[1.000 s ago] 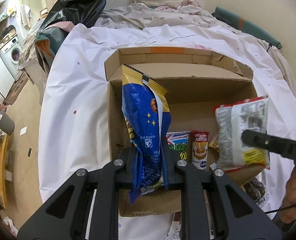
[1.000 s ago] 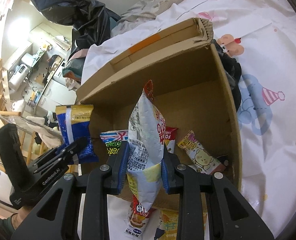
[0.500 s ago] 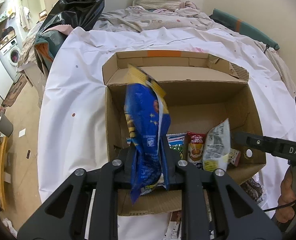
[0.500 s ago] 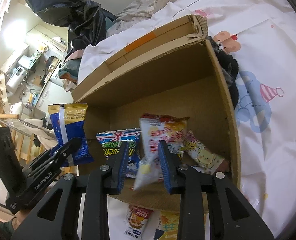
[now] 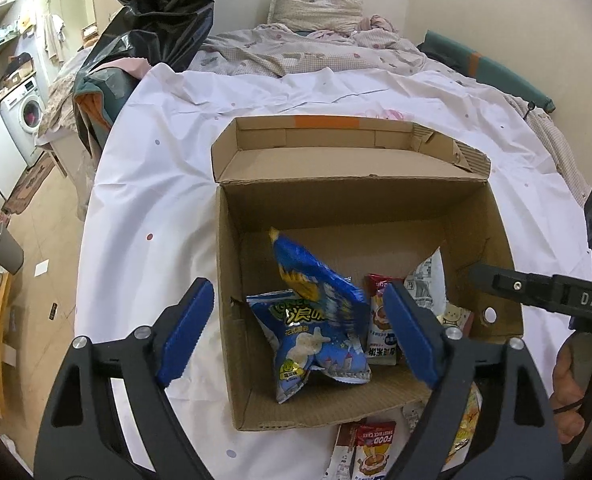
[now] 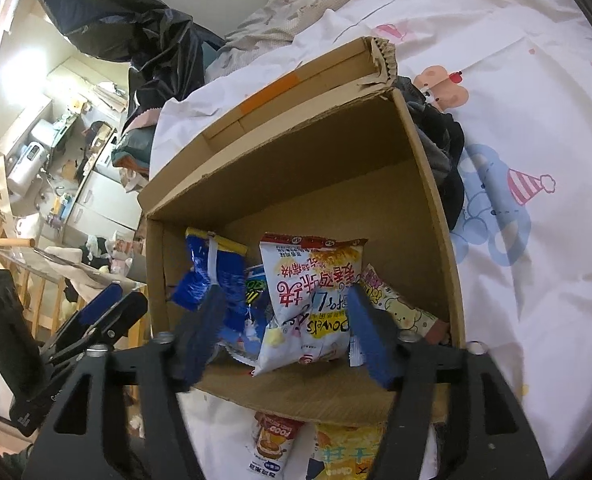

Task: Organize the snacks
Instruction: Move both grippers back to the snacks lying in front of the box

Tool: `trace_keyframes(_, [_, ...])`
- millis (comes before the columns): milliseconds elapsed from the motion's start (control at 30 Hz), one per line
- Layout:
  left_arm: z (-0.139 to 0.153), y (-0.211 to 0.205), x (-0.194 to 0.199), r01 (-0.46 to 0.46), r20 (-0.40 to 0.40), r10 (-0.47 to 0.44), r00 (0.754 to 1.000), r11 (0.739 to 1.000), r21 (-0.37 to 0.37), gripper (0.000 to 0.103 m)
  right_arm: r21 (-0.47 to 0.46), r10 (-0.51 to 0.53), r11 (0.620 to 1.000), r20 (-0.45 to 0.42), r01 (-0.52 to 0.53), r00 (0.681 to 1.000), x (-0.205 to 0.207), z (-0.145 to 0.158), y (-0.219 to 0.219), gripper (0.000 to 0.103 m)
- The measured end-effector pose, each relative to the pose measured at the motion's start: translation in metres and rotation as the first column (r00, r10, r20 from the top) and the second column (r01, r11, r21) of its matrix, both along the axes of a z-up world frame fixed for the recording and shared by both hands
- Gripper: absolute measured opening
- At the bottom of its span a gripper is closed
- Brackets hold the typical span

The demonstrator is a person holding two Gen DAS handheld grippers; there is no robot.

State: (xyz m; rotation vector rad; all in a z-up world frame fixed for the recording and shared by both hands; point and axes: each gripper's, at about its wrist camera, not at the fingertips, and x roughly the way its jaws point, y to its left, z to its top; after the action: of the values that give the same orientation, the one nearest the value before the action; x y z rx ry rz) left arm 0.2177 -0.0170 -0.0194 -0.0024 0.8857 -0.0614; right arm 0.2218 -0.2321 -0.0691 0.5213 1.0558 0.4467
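Both claws have just been opening over the cardboard box (image 5: 496, 240) on the bed: the left claw (image 5: 296, 332) stands spread with the blue bag (image 5: 316, 280) dropping clear into the box, and the right claw (image 6: 284, 328) is spread with the white bag (image 6: 308, 300) loose between its pads, resting among the packets inside. To do this well, I would lift both straight up so no pad snags a bag. The packets (image 5: 372, 448) lying on the sheet in front of the box look like the next ones to fetch.
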Motion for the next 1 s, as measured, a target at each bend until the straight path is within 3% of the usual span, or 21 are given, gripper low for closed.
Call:
trace_keyframes(167, [0.001, 0.002, -0.004, -0.010, 0.006, 0.010, 1.000, 1.000, 0.000, 0.084, -0.025, -0.009, 1.000, 0.032, 0.010, 0.999, -0.003, 0.006, 0.001, 0.082])
trace_keyframes(667, [0.011, 0.016, -0.030, -0.045, -0.001, 0.045, 0.999, 0.998, -0.045, 0.084, 0.014, -0.054, 0.998, 0.055, 0.054, 0.997, -0.029, 0.025, -0.012, 0.082])
trace_keyframes(1000, [0.012, 0.024, -0.056, -0.078, -0.009, 0.077, 0.997, 0.994, -0.073, 0.084, -0.055, -0.040, 0.997, 0.108, 0.046, 0.993, -0.065, 0.037, -0.008, 0.082])
